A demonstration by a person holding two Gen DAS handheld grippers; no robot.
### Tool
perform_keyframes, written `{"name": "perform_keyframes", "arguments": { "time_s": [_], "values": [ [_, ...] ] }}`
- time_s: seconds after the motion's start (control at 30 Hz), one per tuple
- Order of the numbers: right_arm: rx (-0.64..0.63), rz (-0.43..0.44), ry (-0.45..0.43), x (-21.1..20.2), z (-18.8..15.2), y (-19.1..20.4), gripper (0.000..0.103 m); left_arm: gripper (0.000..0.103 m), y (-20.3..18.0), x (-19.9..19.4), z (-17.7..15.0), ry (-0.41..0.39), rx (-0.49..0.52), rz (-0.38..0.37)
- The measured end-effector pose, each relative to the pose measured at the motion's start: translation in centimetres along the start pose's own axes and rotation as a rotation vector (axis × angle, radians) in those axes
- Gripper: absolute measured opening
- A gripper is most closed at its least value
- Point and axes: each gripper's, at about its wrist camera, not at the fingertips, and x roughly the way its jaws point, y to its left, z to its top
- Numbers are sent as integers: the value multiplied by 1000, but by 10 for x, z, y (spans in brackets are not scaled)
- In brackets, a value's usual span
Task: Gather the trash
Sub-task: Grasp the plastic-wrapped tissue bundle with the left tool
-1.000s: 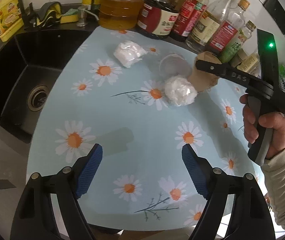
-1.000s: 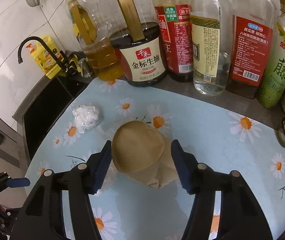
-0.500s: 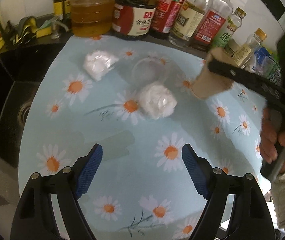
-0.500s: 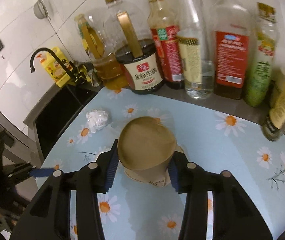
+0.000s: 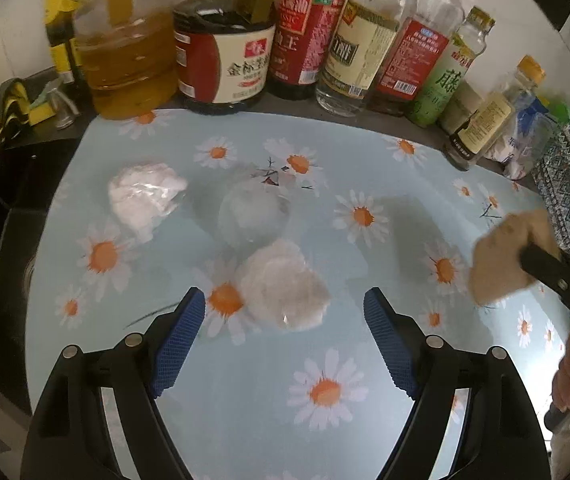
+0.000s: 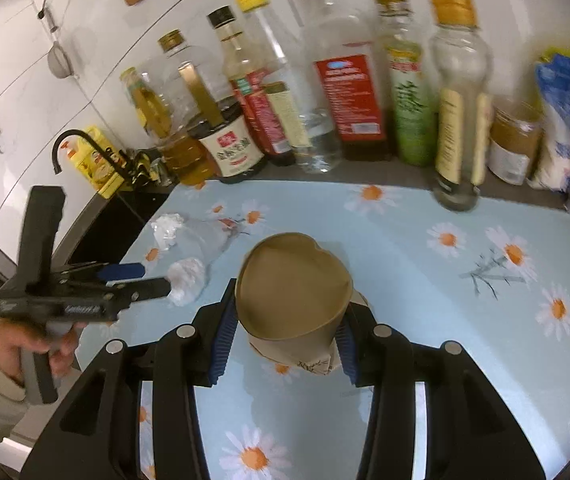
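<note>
Right gripper (image 6: 285,320) squeezes brown paper cup (image 6: 293,284), mouth tilted toward camera; left gripper (image 5: 285,316) gapes wide, empty.

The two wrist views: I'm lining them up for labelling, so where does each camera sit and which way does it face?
Left wrist: sits behind the open left claw, looking steeply down at a white wad on the daisy cloth; a hand shows at right.
Right wrist: sits behind the right claw, facing the bottle row, pads squeezing the brown paper cup.
Shared: cup, wads, bottles, each other's claw.
</note>
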Motion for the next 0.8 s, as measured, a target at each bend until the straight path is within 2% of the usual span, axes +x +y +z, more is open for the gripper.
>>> {"name": "perform_keyframes", "arguments": {
  "time_s": [0.27,0.3,0.37,0.4,0.8],
  "values": [
    [56,-23,10,-15,-26,-21,45,77,-2,28,10,55,20,23],
    [59,-24,13,-15,-28,-23,45,66,-1,29,10,56,21,23],
    [63,-27,18,-15,-32,-25,45,55,-1,31,10,58,27,29],
    [67,-31,19,-15,-34,-26,45,53,-1,30,10,53,30,28],
    [50,-15,22,-11,-38,-1,45,51,4,3,-6,2,48,-3]
  ]
}}
